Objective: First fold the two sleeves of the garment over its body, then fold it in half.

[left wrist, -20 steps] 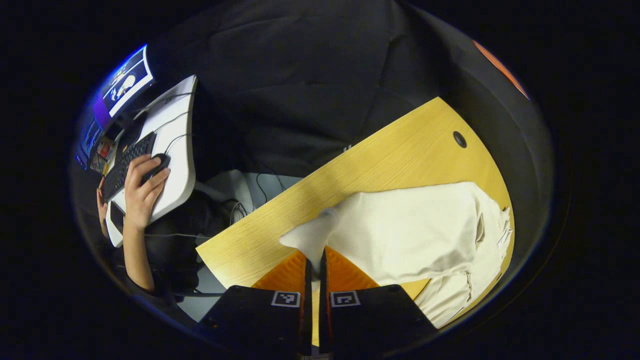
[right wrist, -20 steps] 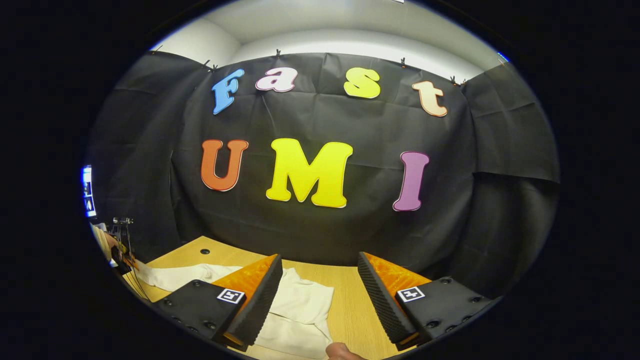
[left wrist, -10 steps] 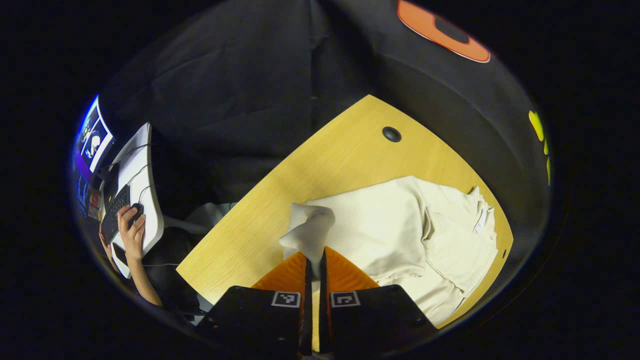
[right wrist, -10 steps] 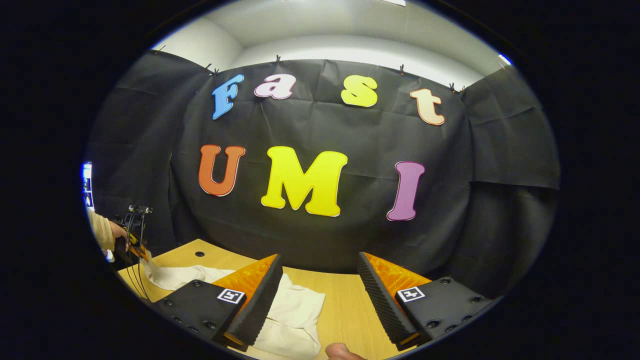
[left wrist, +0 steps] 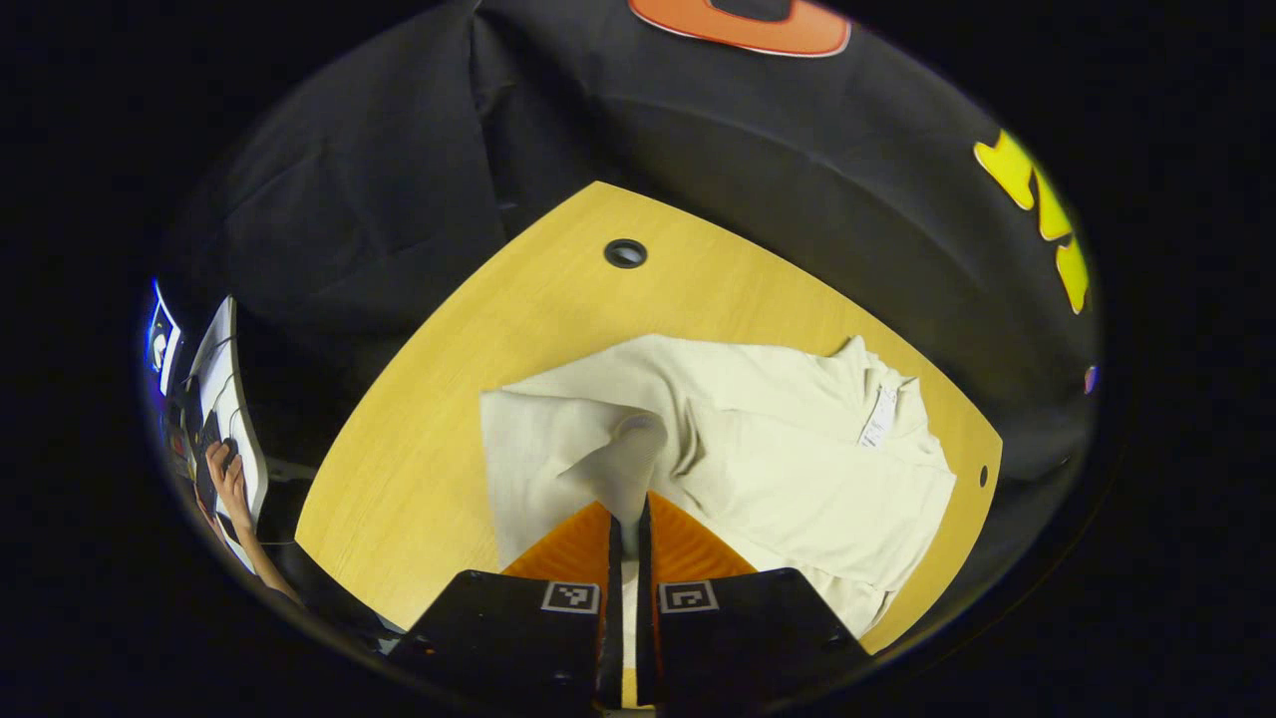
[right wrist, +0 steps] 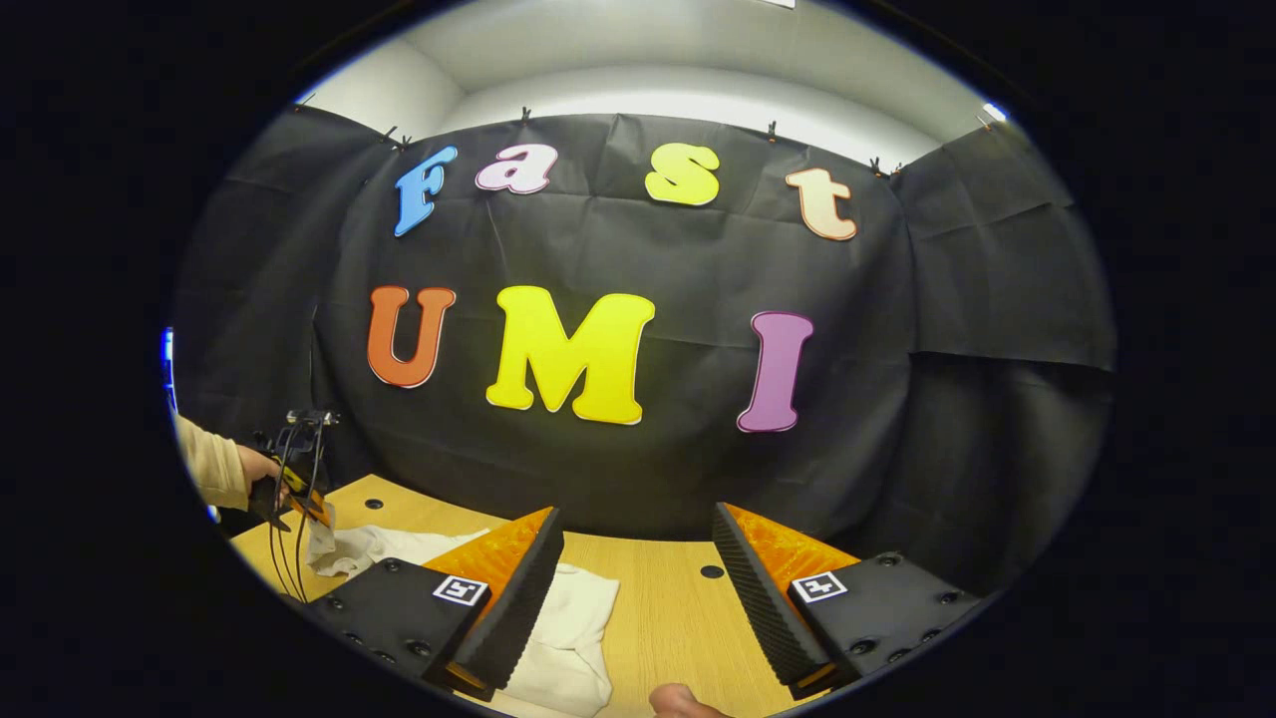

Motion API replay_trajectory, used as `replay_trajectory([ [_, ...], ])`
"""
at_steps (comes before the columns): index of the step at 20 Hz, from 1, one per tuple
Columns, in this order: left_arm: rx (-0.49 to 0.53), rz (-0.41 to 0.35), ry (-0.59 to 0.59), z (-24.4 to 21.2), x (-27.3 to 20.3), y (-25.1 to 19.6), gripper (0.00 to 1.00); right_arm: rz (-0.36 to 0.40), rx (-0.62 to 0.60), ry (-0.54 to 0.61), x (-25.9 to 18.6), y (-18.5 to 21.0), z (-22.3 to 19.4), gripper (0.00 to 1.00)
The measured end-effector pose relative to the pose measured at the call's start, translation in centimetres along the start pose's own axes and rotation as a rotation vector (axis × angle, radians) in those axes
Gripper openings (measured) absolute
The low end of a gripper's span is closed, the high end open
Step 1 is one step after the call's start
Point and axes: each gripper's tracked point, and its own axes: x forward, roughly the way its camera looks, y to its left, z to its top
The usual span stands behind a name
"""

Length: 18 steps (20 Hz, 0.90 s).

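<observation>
Two handheld grippers work over a pale wooden table (left wrist: 419, 419) in a booth hung with black cloth. A cream garment (left wrist: 778, 449) lies spread on the table, its body flat and creased, with a small white label (left wrist: 879, 417) near the neckline on the far right side.

From the left gripper view, the left gripper (left wrist: 628, 519) has its two fingers pressed together on a sleeve end (left wrist: 623, 464) of the garment. The pinched cloth rises in a small peak above the body, over the left part of the garment. A round cable hole (left wrist: 625, 253) sits in the table beyond the garment. At the far left edge, a person's hand (left wrist: 231, 477) rests at a white desk (left wrist: 224, 359).

From the right gripper view, the right gripper (right wrist: 638, 578) is wide open with nothing between its fingers, raised above the table. Part of the garment lies on the table under and beside its left finger. Farther off at the left, the left gripper (right wrist: 299, 494) is held by a hand (right wrist: 261, 467) in a pale sleeve, with cream cloth hanging from it to the table. A fingertip (right wrist: 678, 701) shows at the bottom edge
</observation>
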Motion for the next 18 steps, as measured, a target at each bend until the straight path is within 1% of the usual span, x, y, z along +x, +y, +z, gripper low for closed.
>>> replay_trajectory([
  [5,0.101,-0.044,0.016,-1.1,0.9,-7.5,0.08,-0.033,0.0,0.01,0.0,-2.4,-0.5,0.94],
  [8,0.158,-0.089,0.026,-2.1,1.3,-13.0,0.08,-0.058,0.008,0.018,0.0,-3.8,-0.9,0.94],
  [11,0.227,-0.112,0.032,-3.2,1.9,-18.1,0.08,-0.077,0.004,0.024,0.0,-4.9,-1.1,0.94],
  [16,0.275,-0.182,0.059,-5.2,2.5,-26.8,0.08,-0.088,-0.006,0.041,0.0,-5.9,-2.0,0.94],
  [18,0.31,-0.208,0.07,-5.9,2.6,-30.5,0.08,-0.092,-0.009,0.051,0.2,-6.2,-2.4,0.94],
])
